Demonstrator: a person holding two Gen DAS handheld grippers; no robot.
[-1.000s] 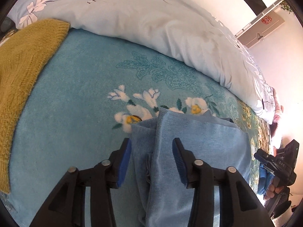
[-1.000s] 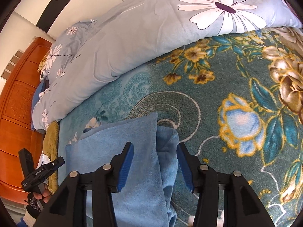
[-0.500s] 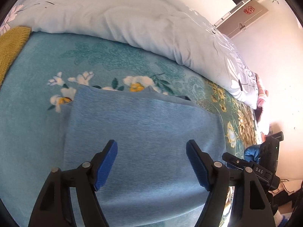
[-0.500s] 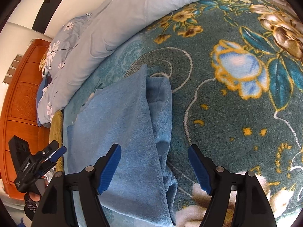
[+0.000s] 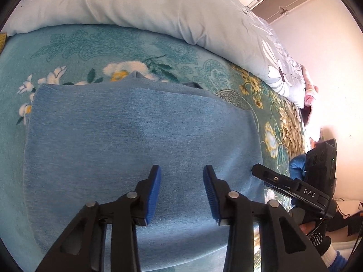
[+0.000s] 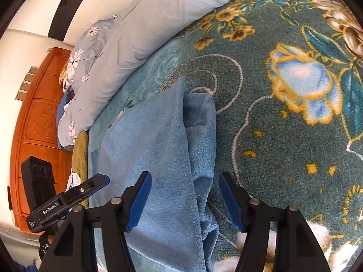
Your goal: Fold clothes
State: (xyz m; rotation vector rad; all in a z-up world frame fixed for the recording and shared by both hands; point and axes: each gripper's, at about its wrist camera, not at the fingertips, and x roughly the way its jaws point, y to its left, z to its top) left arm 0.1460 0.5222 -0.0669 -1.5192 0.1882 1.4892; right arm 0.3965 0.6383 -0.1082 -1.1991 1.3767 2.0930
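Observation:
A light blue garment (image 5: 140,140) lies folded flat on the teal flowered blanket (image 5: 95,45). It also shows in the right wrist view (image 6: 156,149), with a rumpled layer along its right edge. My left gripper (image 5: 181,176) is open and empty, over the garment's near middle. My right gripper (image 6: 185,181) is open and empty, over the garment's right edge. Each gripper shows in the other's view: the right one (image 5: 295,185) beside the garment's right side, the left one (image 6: 68,199) at its left.
A pale blue flowered duvet (image 5: 158,6) is bunched along the far side of the bed. A mustard knitted garment (image 6: 79,149) lies to the left of the blue one. An orange wooden headboard (image 6: 38,117) stands at the left.
Both grippers have let go of the garment's edges and drawn back. The left one swung right over the garment's middle; the mustard knit left its view. Both jaws opened wide, then narrowed a little.

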